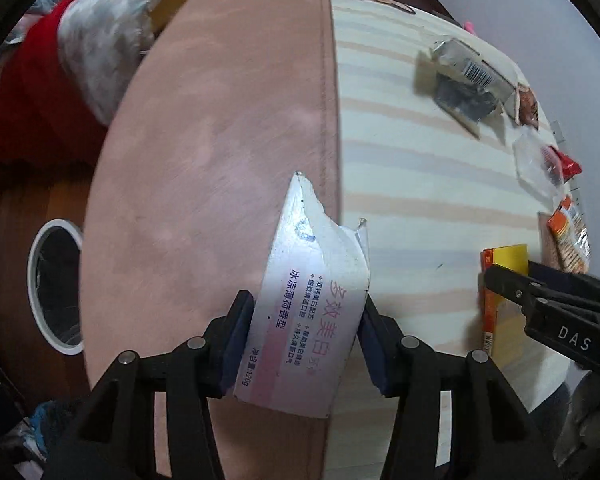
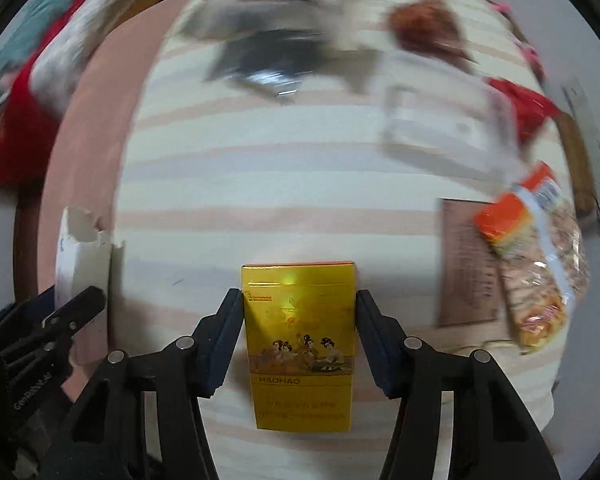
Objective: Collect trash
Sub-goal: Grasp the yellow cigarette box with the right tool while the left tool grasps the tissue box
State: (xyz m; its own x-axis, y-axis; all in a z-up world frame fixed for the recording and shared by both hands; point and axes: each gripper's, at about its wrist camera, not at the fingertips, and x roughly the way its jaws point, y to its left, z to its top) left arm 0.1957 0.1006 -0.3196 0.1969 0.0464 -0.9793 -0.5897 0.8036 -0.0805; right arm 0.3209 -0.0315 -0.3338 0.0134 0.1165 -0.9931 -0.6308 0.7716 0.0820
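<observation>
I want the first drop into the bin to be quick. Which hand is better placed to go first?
Probably left. The left tool grips the torn white box over the pink side, nearest the white-rimmed trash bin. The right tool, holding the yellow box, sits farther away.

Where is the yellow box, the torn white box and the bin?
yellow box [image 2: 300, 344]: right wrist view, its picture face.
torn white box [image 1: 308, 300]: left wrist view, its printed side.
bin [image 1: 36, 280]: left wrist view, its white rim.

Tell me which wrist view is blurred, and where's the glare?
Right wrist view: background wrappers smeared by motion blur, only the yellow box in the right gripper sharp, glare spot near its top. Left wrist view: mostly sharp, white carton readable.
</observation>
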